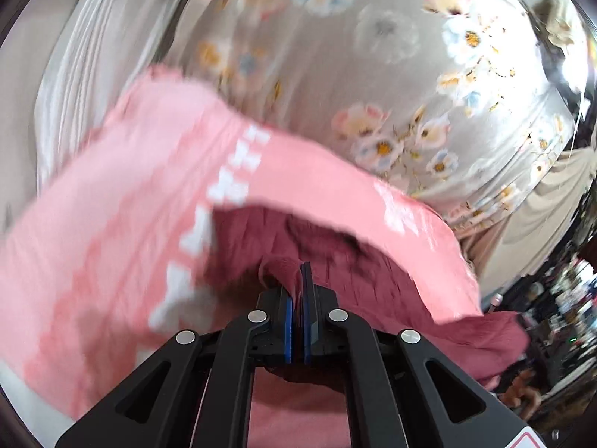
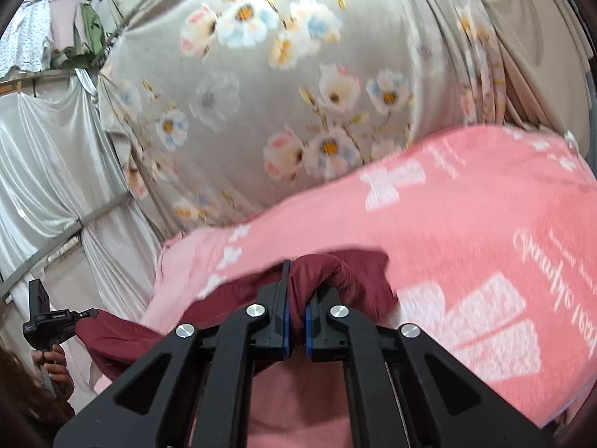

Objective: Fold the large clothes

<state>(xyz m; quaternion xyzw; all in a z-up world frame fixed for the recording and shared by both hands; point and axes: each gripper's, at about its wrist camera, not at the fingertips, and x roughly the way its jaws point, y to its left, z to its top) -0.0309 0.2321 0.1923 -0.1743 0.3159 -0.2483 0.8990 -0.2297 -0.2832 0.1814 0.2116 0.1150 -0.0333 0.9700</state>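
Both claws clamp soft, crumpled maroon garment [image 1: 335, 261]: left gripper [image 1: 298, 283]; right gripper [image 2: 296, 291]; below, fuzzy pink blanket [image 2: 447, 231] with white bows.

Both views were evenly lit by soft daylight; glare was seen at the left wrist view's upper right, motion blur throughout, and fisheye bending with dark vignetting at the edges.

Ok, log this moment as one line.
left tongs: shut on maroon garment | right tongs: shut on maroon garment | below: pink blanket
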